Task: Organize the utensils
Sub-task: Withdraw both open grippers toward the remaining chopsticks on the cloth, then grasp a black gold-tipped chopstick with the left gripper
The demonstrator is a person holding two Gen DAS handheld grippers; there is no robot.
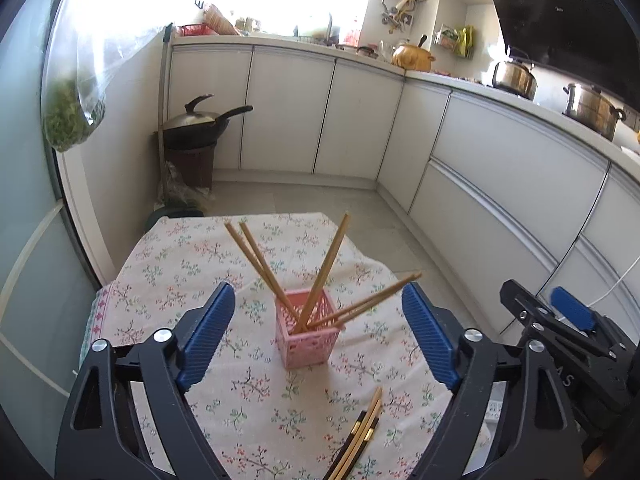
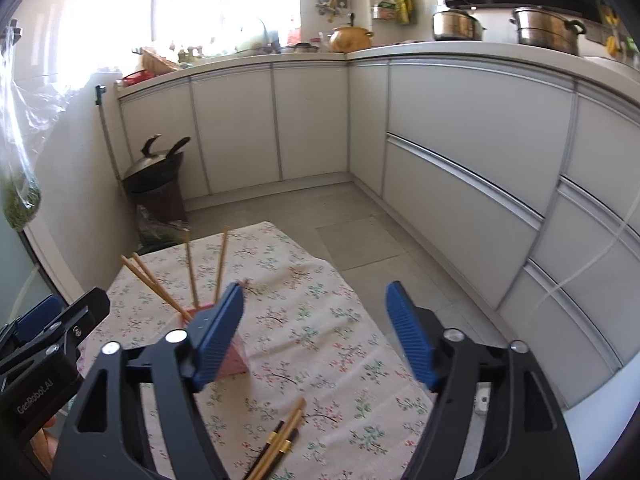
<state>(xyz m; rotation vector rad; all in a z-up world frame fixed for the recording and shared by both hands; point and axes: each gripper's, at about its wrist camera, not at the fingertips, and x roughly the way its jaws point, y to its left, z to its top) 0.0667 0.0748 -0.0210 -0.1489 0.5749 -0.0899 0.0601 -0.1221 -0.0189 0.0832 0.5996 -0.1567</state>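
Chopsticks (image 1: 320, 276) splay upward from basket (image 1: 308, 340).

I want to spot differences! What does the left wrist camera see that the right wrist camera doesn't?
Only the left wrist view shows the whole pink basket standing clear between the open left gripper. Only the right wrist view shows the white thing off the tablecloth's edge. Both show wooden chopsticks standing in the basket, loose chopsticks lying on the floral tablecloth, and the open right gripper.

I see a pink lattice basket (image 1: 307, 334) holding tan chopsticks (image 1: 320, 276) on a cream floral tablecloth (image 1: 192, 264), with near chopsticks (image 1: 360, 440) seemingly black, gold-banded.
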